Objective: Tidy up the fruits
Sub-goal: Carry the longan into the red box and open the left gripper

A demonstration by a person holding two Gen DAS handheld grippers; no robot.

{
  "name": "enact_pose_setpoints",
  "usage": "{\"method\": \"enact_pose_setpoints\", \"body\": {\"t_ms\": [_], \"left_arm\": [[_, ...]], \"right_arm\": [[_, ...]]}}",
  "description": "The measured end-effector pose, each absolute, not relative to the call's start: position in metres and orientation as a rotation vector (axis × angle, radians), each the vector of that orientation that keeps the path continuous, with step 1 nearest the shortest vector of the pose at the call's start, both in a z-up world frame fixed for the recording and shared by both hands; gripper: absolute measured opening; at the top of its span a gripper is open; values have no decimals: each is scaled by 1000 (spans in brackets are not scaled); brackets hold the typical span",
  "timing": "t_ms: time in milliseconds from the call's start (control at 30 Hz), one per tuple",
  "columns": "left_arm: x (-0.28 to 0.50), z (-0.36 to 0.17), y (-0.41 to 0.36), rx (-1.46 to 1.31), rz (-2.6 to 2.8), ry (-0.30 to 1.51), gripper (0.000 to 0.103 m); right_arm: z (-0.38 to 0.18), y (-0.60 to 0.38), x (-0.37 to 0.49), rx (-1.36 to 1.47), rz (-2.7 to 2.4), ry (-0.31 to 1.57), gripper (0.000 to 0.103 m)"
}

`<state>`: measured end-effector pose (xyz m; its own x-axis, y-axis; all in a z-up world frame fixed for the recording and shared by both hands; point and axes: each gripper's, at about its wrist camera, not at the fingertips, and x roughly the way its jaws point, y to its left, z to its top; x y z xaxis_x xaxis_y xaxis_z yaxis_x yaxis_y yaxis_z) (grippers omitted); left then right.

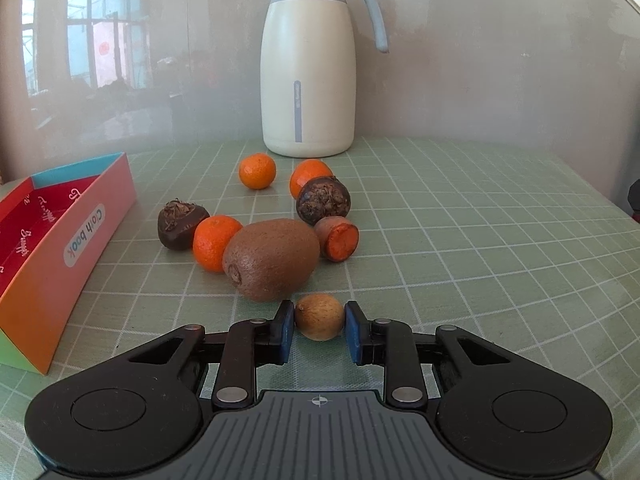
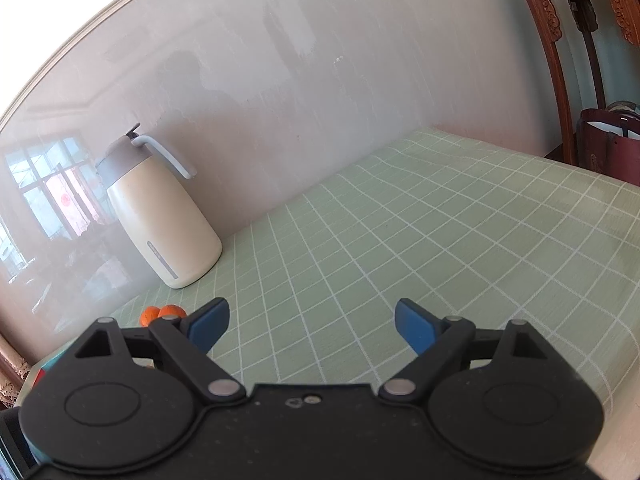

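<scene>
Left wrist view: left tool (image 1: 319,317) is clamping a small tan fruit (image 1: 319,316) near the bench's front edge; light, firm, roundish, likely slippery, so gripping its middle. Right tool (image 2: 312,326) is hanging apart, empty.

Right gripper (image 2: 312,322), jaws wide apart over the checked tablecloth (image 2: 440,220); two oranges (image 2: 162,314) just before the cream jug (image 2: 160,216).

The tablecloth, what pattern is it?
The tablecloth is pale green with a white grid, clearest in the right wrist view.
</scene>
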<state>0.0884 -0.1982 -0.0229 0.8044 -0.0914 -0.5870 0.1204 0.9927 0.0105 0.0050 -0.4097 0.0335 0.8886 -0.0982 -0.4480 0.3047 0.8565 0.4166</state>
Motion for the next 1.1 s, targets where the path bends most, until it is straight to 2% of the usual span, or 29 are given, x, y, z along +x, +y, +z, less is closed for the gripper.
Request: {"method": "enact_pose_setpoints", "body": {"t_ms": [633,1100], "left_arm": [[78,13,-118,49,-63,550,27],[86,31,-17,9,136,513,27]], "right_arm": [[31,-382,22,459,-185,477,90],[29,-345,43,426,-119,511,90]]}}
